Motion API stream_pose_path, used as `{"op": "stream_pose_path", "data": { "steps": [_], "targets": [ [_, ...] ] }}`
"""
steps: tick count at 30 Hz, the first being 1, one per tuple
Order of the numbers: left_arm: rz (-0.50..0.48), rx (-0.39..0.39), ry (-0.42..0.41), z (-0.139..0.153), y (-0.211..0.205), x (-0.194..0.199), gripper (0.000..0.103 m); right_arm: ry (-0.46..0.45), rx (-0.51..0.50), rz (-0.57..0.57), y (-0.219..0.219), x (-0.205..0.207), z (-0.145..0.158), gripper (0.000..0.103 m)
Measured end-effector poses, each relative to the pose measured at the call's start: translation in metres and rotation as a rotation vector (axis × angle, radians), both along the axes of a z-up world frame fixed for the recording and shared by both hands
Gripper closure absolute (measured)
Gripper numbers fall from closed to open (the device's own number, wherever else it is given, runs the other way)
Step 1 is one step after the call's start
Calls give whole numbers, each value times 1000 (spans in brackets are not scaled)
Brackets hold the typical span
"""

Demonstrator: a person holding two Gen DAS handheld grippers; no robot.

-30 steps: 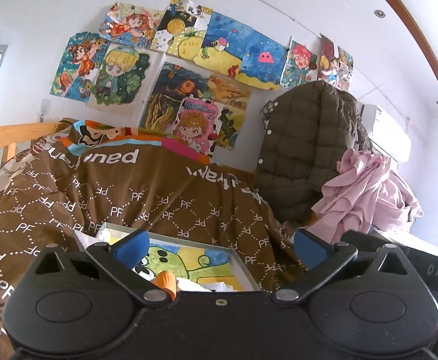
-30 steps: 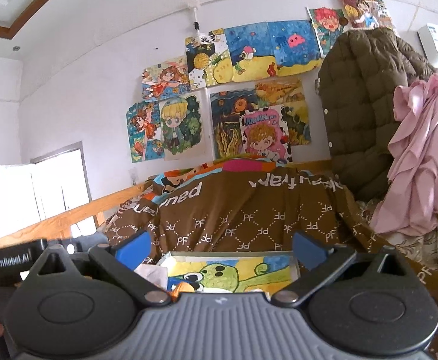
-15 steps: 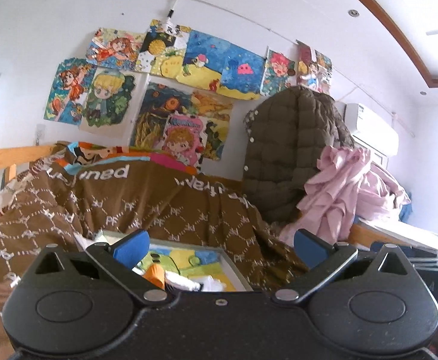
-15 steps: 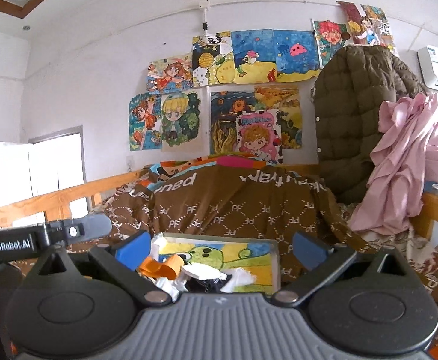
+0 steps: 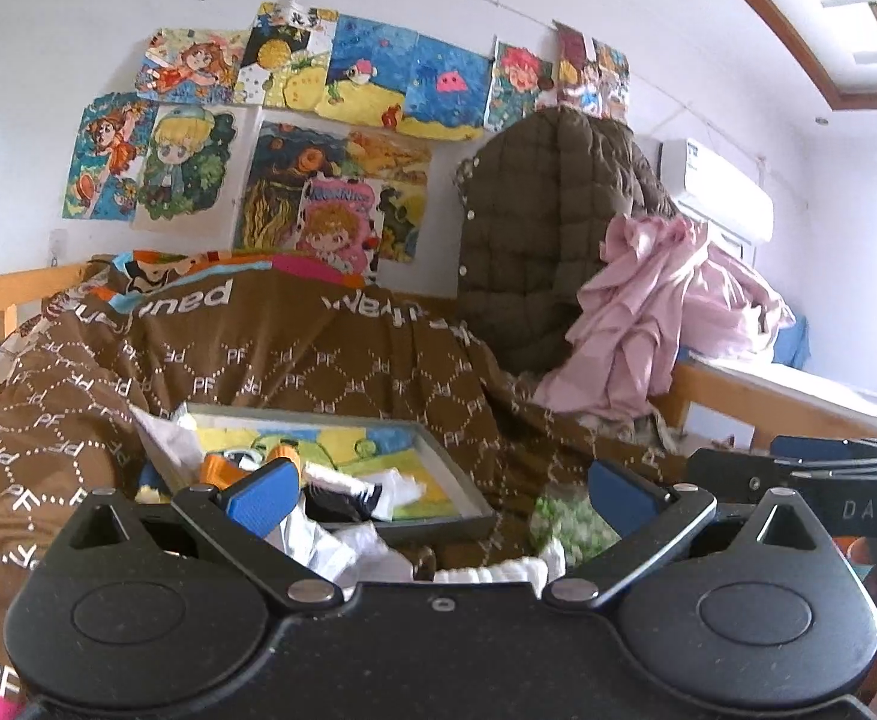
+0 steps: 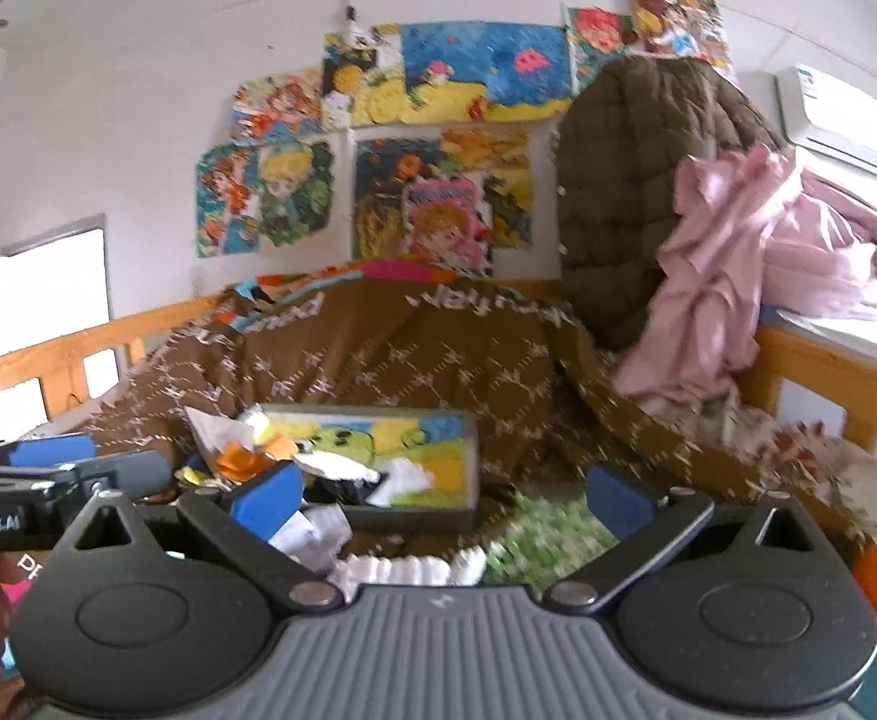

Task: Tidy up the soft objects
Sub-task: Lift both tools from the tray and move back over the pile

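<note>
Both tongs are spread wide and empty. The left gripper has its blue pads apart with nothing between them; the right gripper stands the same way, released.

Taking the grey tray as landmark: both grippers hover just in front of its near edge. Half a sec ago both cams looked higher, at the wall and the brown PF blanket — since then they've tipped down and come closer, so the tray's contents and the stuff in front of it now show. The right-wrist view is smeared w/ motion blur, so that hand is prob. mid-move.

Inside the tray, left half: a jumble of soft bits — orange fabric pieces, white cloth, something black. Just in front of the tray, low between the fingers: a white frilled cloth and a green-patterned fabric, beside it to the right. Crumpled white material sits at the tray's front-left corner.

What that means: judging by the approach, a pick is being set up, not yet made — the frilled cloth or green fabric looks the likeliest target. Sorting seems barely begun.

Behind the tray, the blanket rises; back right of it hang a brown quilted coat and pink garment, untouched.
</note>
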State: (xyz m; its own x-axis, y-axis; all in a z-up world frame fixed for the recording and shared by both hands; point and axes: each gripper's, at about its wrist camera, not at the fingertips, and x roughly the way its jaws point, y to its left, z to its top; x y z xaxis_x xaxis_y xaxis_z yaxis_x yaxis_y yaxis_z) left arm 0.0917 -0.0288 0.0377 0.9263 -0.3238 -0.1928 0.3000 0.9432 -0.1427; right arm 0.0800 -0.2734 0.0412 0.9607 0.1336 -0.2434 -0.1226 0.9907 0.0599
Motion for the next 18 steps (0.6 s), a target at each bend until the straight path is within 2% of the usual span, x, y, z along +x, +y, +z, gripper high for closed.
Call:
{"op": "stream_pose_path", "data": {
  "steps": [4, 9, 18],
  "targets": [
    [-4, 30, 58, -12, -2, -2, 1, 53, -11, -12, 0, 3, -8, 0],
    [-23, 133, 159, -28, -13, 5, 1, 126, -50, -5, 9, 10, -20, 0],
    [-50, 213, 225, -46, -21, 13, 1, 216, -90, 17, 19, 23, -31, 0]
  ]
}}
